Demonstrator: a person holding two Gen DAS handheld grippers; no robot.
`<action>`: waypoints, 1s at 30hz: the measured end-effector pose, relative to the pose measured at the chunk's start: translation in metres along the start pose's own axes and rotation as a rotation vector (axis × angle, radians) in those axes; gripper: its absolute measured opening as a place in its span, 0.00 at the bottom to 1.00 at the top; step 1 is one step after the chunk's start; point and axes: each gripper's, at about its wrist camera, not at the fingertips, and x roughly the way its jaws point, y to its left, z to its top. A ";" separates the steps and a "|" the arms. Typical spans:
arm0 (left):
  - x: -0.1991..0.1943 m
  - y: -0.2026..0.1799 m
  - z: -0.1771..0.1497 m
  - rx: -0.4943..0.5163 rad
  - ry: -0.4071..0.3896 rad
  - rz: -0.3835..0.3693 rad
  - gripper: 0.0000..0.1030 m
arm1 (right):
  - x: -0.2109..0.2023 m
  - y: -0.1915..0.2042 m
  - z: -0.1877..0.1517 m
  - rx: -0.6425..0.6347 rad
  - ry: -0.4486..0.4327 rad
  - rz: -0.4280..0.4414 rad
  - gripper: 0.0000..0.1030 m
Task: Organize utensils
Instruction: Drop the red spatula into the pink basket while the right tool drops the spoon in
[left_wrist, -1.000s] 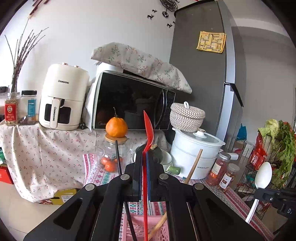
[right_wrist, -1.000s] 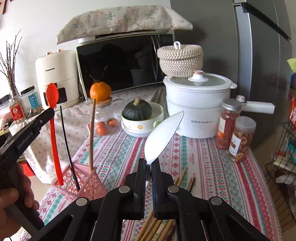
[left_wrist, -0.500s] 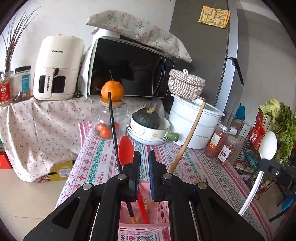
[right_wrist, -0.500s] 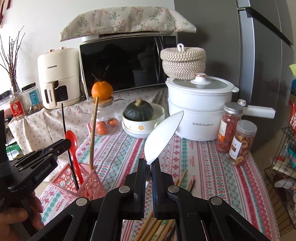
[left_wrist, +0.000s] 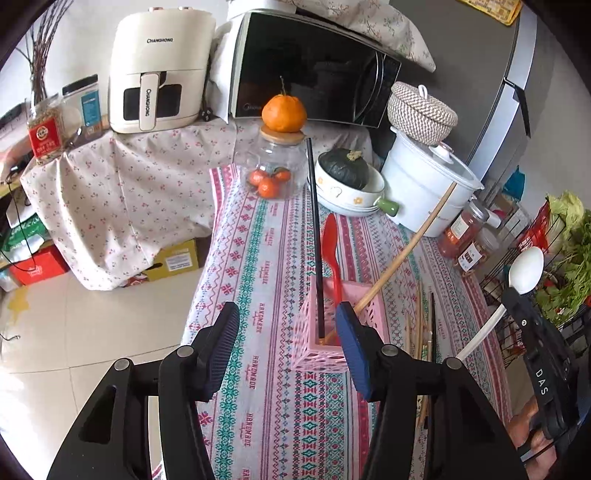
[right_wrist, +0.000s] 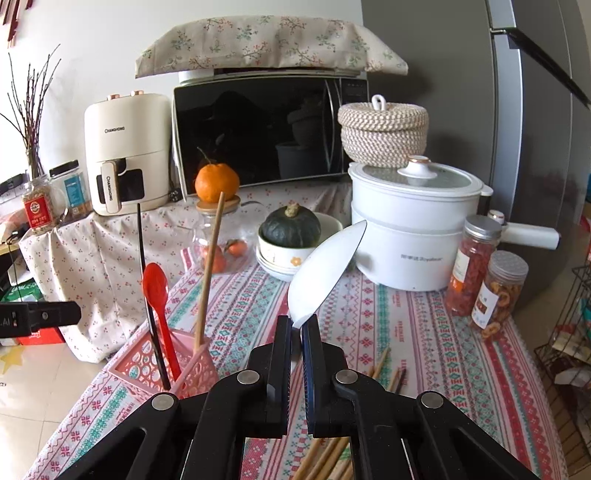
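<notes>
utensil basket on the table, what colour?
Pink, with a lattice of cut-out holes. The utensil basket shows best in the right wrist view.

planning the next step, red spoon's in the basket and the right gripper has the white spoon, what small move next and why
Probably carry the white spoon, clamped in the right gripper, over to the pink basket. The left gripper has just opened, and the red spoon stands inside.
</notes>
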 end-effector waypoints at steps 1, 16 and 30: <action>0.001 0.005 0.001 -0.014 0.012 0.005 0.55 | 0.000 0.004 0.002 -0.002 -0.018 -0.001 0.04; 0.013 0.040 0.009 -0.148 0.082 -0.029 0.57 | 0.035 0.114 0.017 -0.269 -0.173 -0.051 0.05; 0.015 0.035 0.009 -0.144 0.087 -0.055 0.57 | 0.053 0.103 -0.012 -0.266 -0.073 0.015 0.38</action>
